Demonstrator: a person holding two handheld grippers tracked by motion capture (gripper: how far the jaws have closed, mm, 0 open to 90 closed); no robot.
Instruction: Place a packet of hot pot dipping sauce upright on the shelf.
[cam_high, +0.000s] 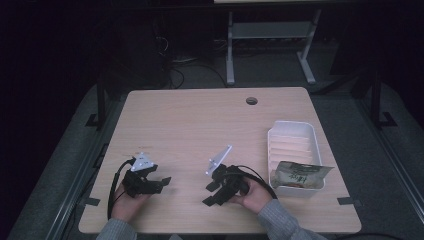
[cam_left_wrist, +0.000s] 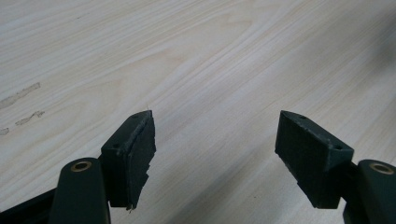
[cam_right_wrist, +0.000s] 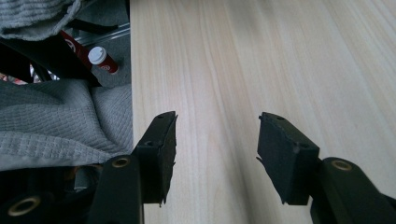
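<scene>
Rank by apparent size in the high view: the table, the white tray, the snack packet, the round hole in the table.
1. table
2. white tray
3. snack packet, lying across the tray's near end
4. round hole, farthest from the camera, yet clearly the smallest

My fingers are matte black over a pale surface streaked with fine wood grain. Beside my right fingers, my sleeve is grey with a quilted weave, and past it lies a red bottle capped white. Well off: a white ribbed tray holding an olive-green packet.
</scene>
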